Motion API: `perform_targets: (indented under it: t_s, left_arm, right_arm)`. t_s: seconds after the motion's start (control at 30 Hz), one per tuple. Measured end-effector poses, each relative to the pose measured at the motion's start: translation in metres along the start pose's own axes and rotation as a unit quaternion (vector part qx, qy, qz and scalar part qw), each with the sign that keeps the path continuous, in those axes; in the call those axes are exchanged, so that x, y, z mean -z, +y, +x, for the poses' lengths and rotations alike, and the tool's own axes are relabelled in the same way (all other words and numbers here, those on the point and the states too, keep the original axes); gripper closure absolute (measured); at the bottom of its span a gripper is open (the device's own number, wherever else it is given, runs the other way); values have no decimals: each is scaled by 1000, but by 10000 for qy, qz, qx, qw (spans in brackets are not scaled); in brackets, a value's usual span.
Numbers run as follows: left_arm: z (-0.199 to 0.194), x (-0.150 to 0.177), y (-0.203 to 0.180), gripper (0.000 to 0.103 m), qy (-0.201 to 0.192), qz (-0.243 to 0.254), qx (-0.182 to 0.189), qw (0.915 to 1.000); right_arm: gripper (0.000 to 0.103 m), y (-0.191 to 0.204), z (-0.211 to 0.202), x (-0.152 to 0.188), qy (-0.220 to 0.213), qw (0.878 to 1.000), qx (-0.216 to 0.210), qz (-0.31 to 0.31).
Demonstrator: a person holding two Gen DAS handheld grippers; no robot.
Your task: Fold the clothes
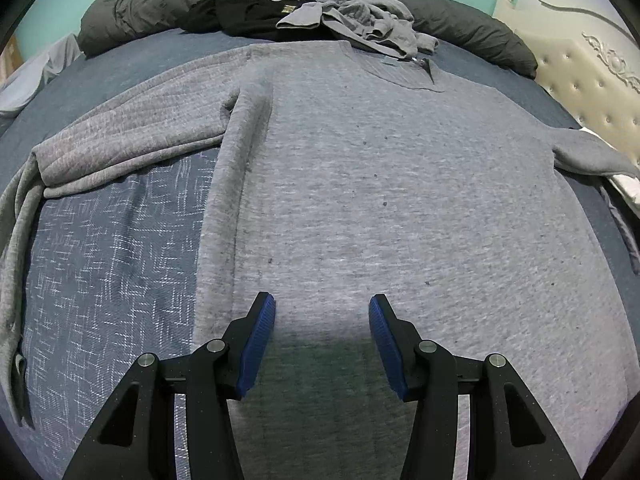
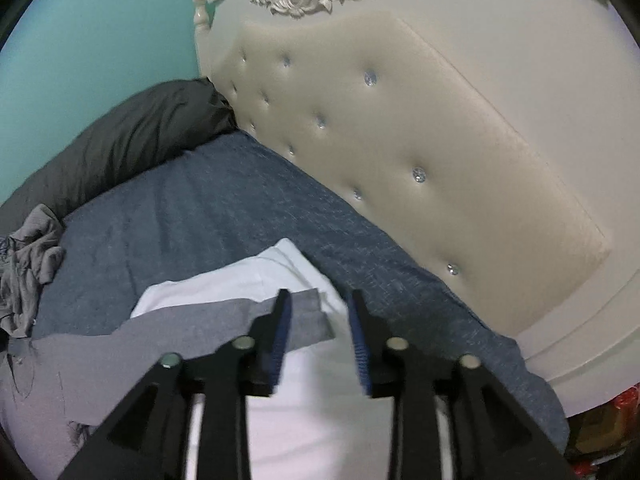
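**Operator:** Where does the garment lie?

**Manual:** Your grey sweater lies spread flat on the bed, collar toward the clothes pile. Your left hand-held gripper hovers over its hem, jaws apart, nothing between them.

**Operator:** And the right?

**Manual:** Your right hand-held gripper stands with jaws apart above the sleeve cuff, which rests on a white pillow.

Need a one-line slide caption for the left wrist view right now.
Left claw open above grey sweater spread flat on blue bedspread, unfolded clothes pile beyond.
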State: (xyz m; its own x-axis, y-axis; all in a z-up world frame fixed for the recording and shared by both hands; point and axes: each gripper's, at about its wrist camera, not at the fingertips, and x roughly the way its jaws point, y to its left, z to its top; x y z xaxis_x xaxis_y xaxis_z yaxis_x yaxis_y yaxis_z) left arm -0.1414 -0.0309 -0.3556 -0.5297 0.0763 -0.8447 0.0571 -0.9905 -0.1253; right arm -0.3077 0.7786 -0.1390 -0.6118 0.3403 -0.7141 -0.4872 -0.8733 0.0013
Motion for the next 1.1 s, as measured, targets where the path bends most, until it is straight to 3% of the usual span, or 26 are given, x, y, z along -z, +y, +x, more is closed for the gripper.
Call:
perform_targets:
  t_s: [0.17,0.43,0.53,0.73,0.83,0.93,1.1]
  left_arm:
    - [-9,-2,-2,49,-22,-75,136,9999]
    - [-46,-15,30,49,39,-498,331,9982]
    - [-67,-17,55,49,94,-617,175,9979]
    - [-106,-10,113,41,172,-581,-720,9956]
    - [-119,-4,153,41,281,-794,-944,9920]
    - [-125,3,191,41,383,-1167,-972,9877]
    - [-131,20,242,41,209,-1814,-1193,9759]
  right_arm:
    - [54,37,-22,30,-59,9952,-976,-18]
    - [51,118,-56,124,247,9674,-2505,298]
    - [49,155,-71,175,333,9528,-2994,380]
    - [47,213,-90,271,812,9161,-3859,721]
    - [42,233,-99,308,917,9048,-4086,770]
    - [41,247,-106,335,977,9046,-4096,658]
    - [40,259,-107,344,1000,8986,-4223,642]
